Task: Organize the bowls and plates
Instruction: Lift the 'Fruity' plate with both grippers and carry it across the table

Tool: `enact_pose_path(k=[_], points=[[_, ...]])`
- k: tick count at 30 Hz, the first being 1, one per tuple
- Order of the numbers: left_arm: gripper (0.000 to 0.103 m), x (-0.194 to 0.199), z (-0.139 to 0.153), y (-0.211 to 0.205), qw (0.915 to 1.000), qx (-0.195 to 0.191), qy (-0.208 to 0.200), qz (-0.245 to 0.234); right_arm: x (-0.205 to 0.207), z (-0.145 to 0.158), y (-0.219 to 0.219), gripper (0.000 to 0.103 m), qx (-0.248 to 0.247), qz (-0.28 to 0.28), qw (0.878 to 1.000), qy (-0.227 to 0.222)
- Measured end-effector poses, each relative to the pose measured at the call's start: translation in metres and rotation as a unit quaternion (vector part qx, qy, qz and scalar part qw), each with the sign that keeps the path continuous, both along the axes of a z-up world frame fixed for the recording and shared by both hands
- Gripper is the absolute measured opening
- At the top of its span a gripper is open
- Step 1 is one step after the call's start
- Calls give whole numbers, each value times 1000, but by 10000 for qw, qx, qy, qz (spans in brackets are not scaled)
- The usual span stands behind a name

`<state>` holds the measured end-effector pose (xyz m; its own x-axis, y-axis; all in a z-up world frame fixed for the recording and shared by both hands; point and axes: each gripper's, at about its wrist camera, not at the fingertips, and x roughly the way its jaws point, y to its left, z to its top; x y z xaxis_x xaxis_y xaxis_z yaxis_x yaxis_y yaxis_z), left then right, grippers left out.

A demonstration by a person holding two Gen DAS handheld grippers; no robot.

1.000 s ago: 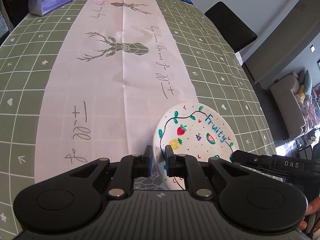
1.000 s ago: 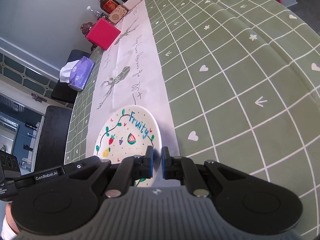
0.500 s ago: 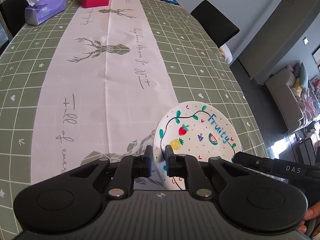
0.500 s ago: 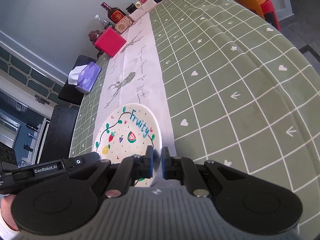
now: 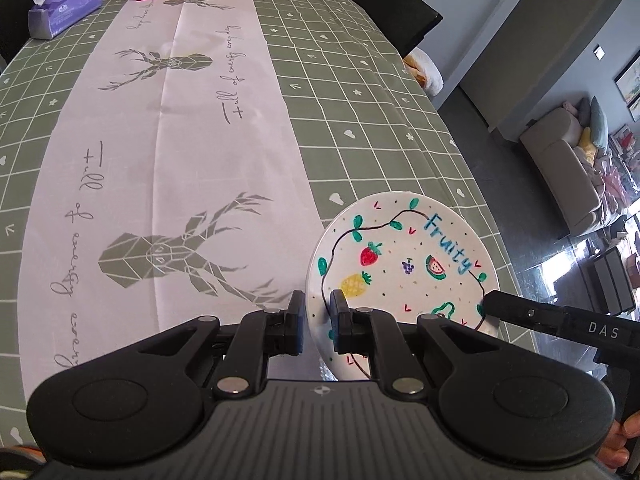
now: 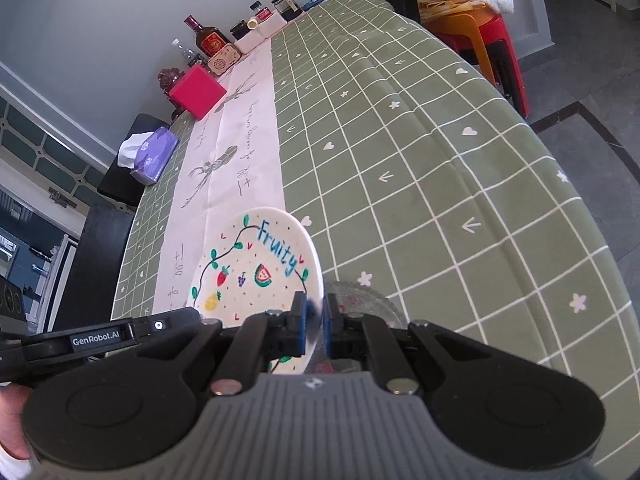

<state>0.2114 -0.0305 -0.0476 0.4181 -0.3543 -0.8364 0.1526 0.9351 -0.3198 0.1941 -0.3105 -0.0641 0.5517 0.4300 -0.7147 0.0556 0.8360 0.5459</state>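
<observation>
Plate (image 5: pixel 404 268) | stiff, glazed, slippery, breakable | take by rim | left tongs (image 5: pixel 318 322) and right tongs (image 6: pixel 314 326) each clamped on opposite rims | above desk (image 5: pixel 360 120)

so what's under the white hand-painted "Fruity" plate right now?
In the right wrist view, a clear glass dish shows below the white painted plate, on the green checked tablecloth. Most of the dish is covered by the plate and right gripper.

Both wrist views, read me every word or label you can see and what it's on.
"Fruity": plate
"DAS": right gripper
"GenRobot.AI": left gripper
"Full of energy every day": table runner, cursive, partly guessed
Purple tissue pack, bottle: print too small
</observation>
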Motion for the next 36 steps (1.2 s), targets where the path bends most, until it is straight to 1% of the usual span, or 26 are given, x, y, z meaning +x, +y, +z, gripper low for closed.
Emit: enact_pose_path(k=[4,8,11,16,18,22,26,28,30,33,34,35,36], points=[[13,-15,-7,-8,9999,-34,102,18,-12,-1,-7,5,-143,5,9998,131],[13,-24,-16,-15,9997,16,237,40,-18,-7,-8,6,-310,38,9991,287],[12,-27,-24,-19,9996,79,282,54,-20,-18,-8,7,-428,48,9983,401],[10,-28,-35,-21,9992,81,391,83,-18,-38,-13,8,-364,-65,9975,594],[10,-28,-36,-22,9992,113,362,91,-18,-38,-12,8,-403,-34,9976,568],[10,-28,-36,-24,9992,220,335,72,-21,-35,-3,8,-693,97,9965,455],[10,-31,-35,-27,9990,356,251,18,-22,-35,-2,8,-772,151,9961,403],[10,-32,-35,-28,9991,378,213,25,-22,-35,-2,12,-737,167,9964,383],[10,-33,-36,-27,9991,373,191,28,-22,-36,-3,18,-701,171,9966,387],[11,-34,-37,-27,9990,420,124,77,-23,-35,-3,21,-681,145,9970,331],[13,-35,-37,-26,9990,420,87,89,-25,-32,-3,21,-654,145,9974,251],[22,-35,-36,-25,9990,436,45,106,-26,-31,-3,22,-641,138,9977,196],[26,-36,-35,-25,9989,462,-22,122,-27,-30,-3,24,-636,126,9978,148]])
